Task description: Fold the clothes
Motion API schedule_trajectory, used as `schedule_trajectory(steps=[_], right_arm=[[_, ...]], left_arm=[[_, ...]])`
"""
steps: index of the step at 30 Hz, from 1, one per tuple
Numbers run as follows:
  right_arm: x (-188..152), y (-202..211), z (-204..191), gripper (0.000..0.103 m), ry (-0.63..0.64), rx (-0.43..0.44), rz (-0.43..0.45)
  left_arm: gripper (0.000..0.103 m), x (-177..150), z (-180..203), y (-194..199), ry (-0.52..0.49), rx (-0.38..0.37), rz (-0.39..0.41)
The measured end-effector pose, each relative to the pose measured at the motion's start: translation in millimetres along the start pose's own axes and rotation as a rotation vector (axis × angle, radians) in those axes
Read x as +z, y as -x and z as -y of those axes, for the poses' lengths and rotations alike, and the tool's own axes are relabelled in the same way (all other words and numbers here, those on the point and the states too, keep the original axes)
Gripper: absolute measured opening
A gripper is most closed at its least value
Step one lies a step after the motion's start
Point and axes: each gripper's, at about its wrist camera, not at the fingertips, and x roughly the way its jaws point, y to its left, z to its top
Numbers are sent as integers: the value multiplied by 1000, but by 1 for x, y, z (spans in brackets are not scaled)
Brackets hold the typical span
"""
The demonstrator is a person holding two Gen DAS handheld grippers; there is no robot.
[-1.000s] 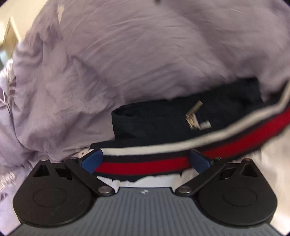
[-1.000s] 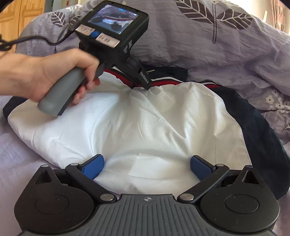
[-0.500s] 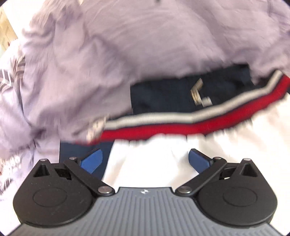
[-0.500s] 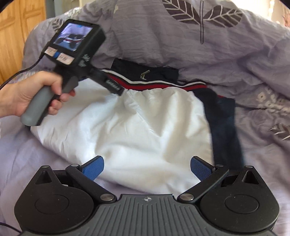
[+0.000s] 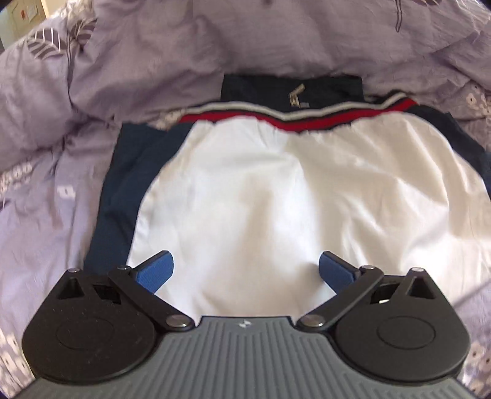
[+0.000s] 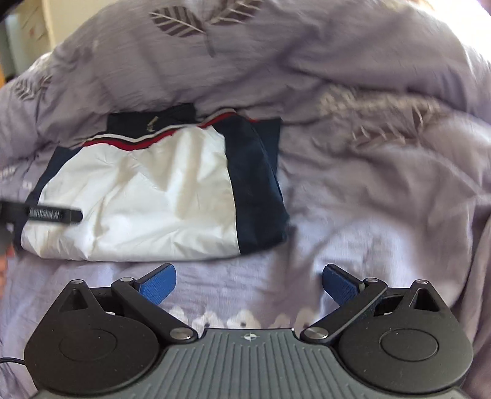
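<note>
A folded white and navy jacket (image 5: pixel 276 196) with a red, white and navy striped hem lies on the lilac bedding. It shows again as the jacket (image 6: pixel 147 196) at the left of the right wrist view. My left gripper (image 5: pixel 245 271) hovers open over its near white edge, nothing between the blue pads. My right gripper (image 6: pixel 248 284) is open over bare bedding, just right of and in front of the jacket's navy side. A black finger of the left gripper (image 6: pixel 55 214) pokes in from the left edge over the white cloth.
A rumpled lilac duvet (image 6: pixel 307 61) with dark leaf prints rises behind and to the right of the jacket. The flat lilac sheet (image 6: pixel 368 233) stretches right of the jacket. Pale furniture (image 5: pixel 27 15) shows at the far upper left.
My left gripper let go of the striped hem and drew back toward the jacket's near edge. My right gripper pulled back and to the right, off the white cloth onto the sheet.
</note>
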Motion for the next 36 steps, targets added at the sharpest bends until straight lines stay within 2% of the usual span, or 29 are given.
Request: schedule_trajectory(steps=[4,8,11,13,14,15,16,17,20,22,24,26,28,32,33,34,36], right_arm=[[-8,-2,7,103,-36,32,63],[-6,-7,18,103,-163,43,154],[-1,-16,22,102,-194,56,181],[2,-20,21,101,-208,127,160],[4,-22,21,96,-215,163,149],[6,-24,21,83,-221,199,139],[7,-27,21,78,-228,234,128],[8,-28,21,78,-240,261,120],[5,-33,27,78,-322,279,103],[1,-40,37,72,-379,259,94],[2,-45,39,73,-365,247,88],[11,-53,33,79,-305,224,79],[21,-63,31,83,-299,193,73],[40,-92,46,85,-407,184,-8],[42,-95,46,81,-412,186,-22],[42,-94,45,70,-410,187,-31],[40,-90,44,56,-415,200,-45]], left_arm=[[103,-19,0,-7,35,29,-39],[103,-15,-4,-3,74,28,-40],[103,-13,1,-4,52,32,-24],[103,-17,4,-10,27,46,-21],[103,-20,5,-13,20,53,-19],[103,-23,5,-16,19,54,-15],[103,-25,4,-18,26,51,-12],[103,-26,3,-19,33,46,-10],[103,-26,1,-20,40,35,-11],[103,-26,0,-20,42,32,-8],[103,-27,0,-21,44,30,-1],[103,-29,0,-21,42,29,8],[103,-30,0,-21,39,27,15],[103,-31,-1,-21,41,21,21],[103,-31,-1,-21,41,20,21],[103,-31,-1,-21,43,19,21],[103,-32,-1,-22,44,17,25]])
